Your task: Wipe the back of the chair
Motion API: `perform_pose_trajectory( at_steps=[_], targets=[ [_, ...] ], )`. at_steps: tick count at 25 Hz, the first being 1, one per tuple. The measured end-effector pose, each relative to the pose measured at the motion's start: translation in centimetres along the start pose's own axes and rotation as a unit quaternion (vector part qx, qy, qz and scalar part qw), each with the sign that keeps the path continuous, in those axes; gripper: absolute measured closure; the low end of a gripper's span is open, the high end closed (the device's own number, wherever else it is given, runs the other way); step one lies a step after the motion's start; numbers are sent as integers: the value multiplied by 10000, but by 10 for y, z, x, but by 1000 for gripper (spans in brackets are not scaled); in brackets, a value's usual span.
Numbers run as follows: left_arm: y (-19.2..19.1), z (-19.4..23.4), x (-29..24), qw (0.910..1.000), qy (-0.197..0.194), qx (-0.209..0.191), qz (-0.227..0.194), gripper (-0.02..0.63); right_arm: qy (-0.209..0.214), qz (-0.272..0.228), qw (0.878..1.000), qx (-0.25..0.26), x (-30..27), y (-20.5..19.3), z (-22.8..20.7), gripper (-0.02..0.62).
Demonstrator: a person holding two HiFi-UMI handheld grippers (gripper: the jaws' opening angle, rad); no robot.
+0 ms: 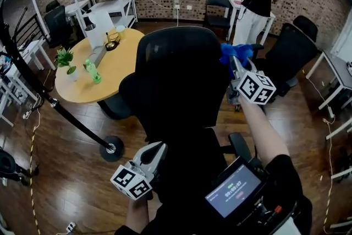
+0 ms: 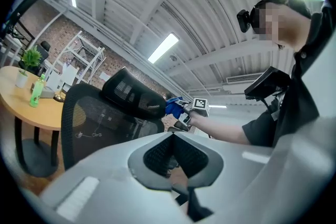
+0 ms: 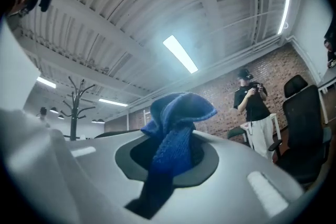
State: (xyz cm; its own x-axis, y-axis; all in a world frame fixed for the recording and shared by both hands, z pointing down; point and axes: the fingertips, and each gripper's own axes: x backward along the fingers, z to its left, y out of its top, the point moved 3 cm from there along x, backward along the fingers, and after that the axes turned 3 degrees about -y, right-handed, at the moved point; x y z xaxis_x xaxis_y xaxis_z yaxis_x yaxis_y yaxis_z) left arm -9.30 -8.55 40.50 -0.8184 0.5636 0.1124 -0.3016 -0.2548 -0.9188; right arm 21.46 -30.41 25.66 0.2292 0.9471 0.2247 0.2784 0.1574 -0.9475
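Head view: a black mesh office chair (image 1: 181,80) fills the middle of the frame, its back facing the camera. At the right centre, the right gripper (image 1: 234,61) pinches a bunched blue cloth (image 1: 236,53) at the upper right edge of the chair back. Whether the cloth presses on the mesh cannot be told here. The left gripper (image 1: 156,151) sits at the lower left, beside the chair's lower back, with its jaws pressed together and nothing in them. A round wooden table (image 1: 118,66) stands at the upper left behind the chair, with a green bottle (image 1: 92,70) and a small potted plant (image 1: 65,58) on it. A person in black and white (image 1: 257,0) stands at the upper right.

Left gripper view: the left gripper (image 2: 176,156) fills the lower frame, jaws closed and empty. Beyond it, at the centre left, the chair (image 2: 100,123) is seen from the side, with its headrest (image 2: 134,94) on top. The cloth (image 2: 173,106) and the right gripper (image 2: 185,112) are just to the right of the headrest. The table (image 2: 21,98) is at the far left.

Right gripper view: the right gripper (image 3: 170,161) fills the lower frame, its jaws clamped on the cloth (image 3: 176,136), which stands up in a fold at the centre. The standing person (image 3: 253,99) is at the right.
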Motion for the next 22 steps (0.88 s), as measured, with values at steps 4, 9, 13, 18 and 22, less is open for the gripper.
perform_pose_trajectory(
  at_steps=[4,9,13,18,22],
  targets=[
    [2,2,23,9991,417,-6,-79,600,490,541,9972,147,-29,-51,42,540],
    [4,6,54,9958,898,-10,-160,600,919,1120,9894,-68,-50,-109,86,540],
    [3,8,80,9914,1289,-15,-235,600,1335,1349,9815,-238,-63,-139,126,540],
    [8,7,110,9847,1710,-12,-342,600,1825,1463,9714,-411,-76,-160,183,540],
    [7,4,124,9803,1935,0,-398,600,2120,1575,9630,-535,-77,-176,214,540]
  ],
)
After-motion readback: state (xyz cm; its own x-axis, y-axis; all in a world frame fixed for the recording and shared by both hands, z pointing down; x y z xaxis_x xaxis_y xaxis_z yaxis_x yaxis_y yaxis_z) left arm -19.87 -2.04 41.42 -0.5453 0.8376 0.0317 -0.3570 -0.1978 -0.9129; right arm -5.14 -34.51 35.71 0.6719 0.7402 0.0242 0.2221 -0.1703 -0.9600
